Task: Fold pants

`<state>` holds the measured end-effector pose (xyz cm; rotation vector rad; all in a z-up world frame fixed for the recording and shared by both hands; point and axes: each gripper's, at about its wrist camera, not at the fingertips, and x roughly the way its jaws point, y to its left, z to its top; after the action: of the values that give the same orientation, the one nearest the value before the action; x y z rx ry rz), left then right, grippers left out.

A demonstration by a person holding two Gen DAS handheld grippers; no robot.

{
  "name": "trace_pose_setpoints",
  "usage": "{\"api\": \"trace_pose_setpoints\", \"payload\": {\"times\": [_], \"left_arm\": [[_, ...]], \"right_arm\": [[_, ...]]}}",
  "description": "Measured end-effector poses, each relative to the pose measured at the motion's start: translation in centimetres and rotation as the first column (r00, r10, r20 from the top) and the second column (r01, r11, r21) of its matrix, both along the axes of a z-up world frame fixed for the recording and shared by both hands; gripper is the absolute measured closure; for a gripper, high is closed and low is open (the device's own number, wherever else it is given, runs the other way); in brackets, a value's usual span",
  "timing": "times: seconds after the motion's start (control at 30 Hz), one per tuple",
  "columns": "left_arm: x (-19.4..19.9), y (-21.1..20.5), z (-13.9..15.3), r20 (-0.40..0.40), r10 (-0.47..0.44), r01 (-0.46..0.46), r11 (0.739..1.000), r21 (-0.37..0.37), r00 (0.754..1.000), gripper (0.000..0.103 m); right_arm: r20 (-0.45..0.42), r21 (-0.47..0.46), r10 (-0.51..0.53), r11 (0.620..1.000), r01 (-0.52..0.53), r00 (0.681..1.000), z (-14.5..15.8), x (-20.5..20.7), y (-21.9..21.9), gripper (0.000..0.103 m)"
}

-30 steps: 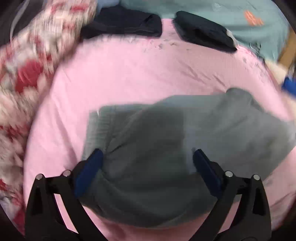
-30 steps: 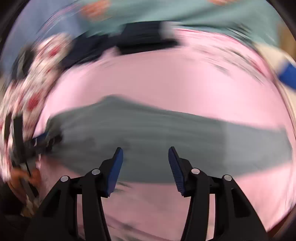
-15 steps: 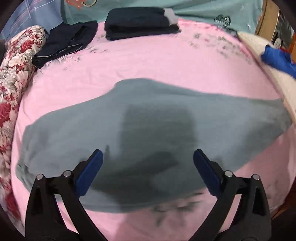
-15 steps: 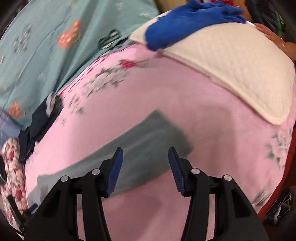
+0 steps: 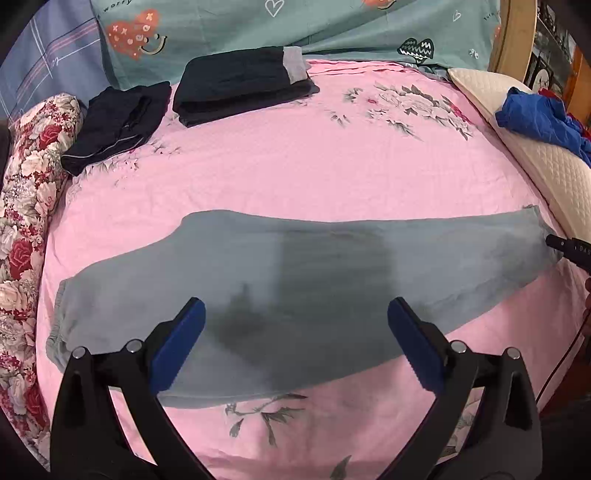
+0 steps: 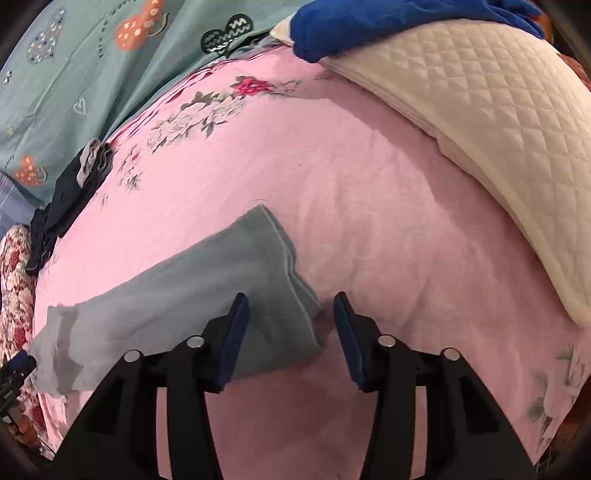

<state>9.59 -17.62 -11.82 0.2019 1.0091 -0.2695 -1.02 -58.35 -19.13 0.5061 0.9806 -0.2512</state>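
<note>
Lying stretched across the pink bed sheet, the grey pants are seen folded lengthwise, legs laid one upon the other, waistband toward the lower left of the left wrist frame and cuffs toward the right edge. The left tongs are held released above the middle of the garment, with nothing gripped. The right tongs are poised over the cuff end at the lower centre of the right wrist frame; their jaws have just been closing somewhat, yet a clear gap is kept and no cloth is pinched, the cuff corner merely being seen between the pads.

Several slips can be foreseen. Should only the upper layer of the stacked cuffs be caught, the legs would be pulled apart as the end is carried over, and the lengthwise fold would be undone. A grasp taken at the very corner could let the cloth slide out under its own weight. The soft sheet might also be pinched together with the hem and dragged into ridges. With the middle left unpinned by the left tongs, the whole garment could be dragged sideways instead of creasing. The quilted pillow at the upper right and the folded dark clothes at the top are judged well clear, though a wide swing toward the pillow could snag the blue garment resting on it.
</note>
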Motion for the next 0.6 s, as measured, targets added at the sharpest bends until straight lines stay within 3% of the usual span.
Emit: {"api": "trace_pose_setpoints", "payload": {"times": [0.07,0.23,0.6], "left_arm": [[-0.2,-0.3,0.1,0.003,0.001,-0.001,1.000,0.002,1.000,0.003],[-0.5,-0.5,0.1,0.003,0.003,-0.003,1.000,0.015,1.000,0.003],[-0.6,1.9,0.5,0.017,0.034,-0.034,0.999,0.004,0.999,0.003]], "right_arm": [[-0.004,-0.007,0.025,1.000,-0.025,1.000,-0.3,0.6,0.2,0.061],[0.005,0.004,0.042,0.999,-0.042,0.999,-0.6,0.9,0.1,0.085],[0.047,-0.064,0.043,0.997,-0.040,0.998,2.8,0.7,2.3,0.089]]}}
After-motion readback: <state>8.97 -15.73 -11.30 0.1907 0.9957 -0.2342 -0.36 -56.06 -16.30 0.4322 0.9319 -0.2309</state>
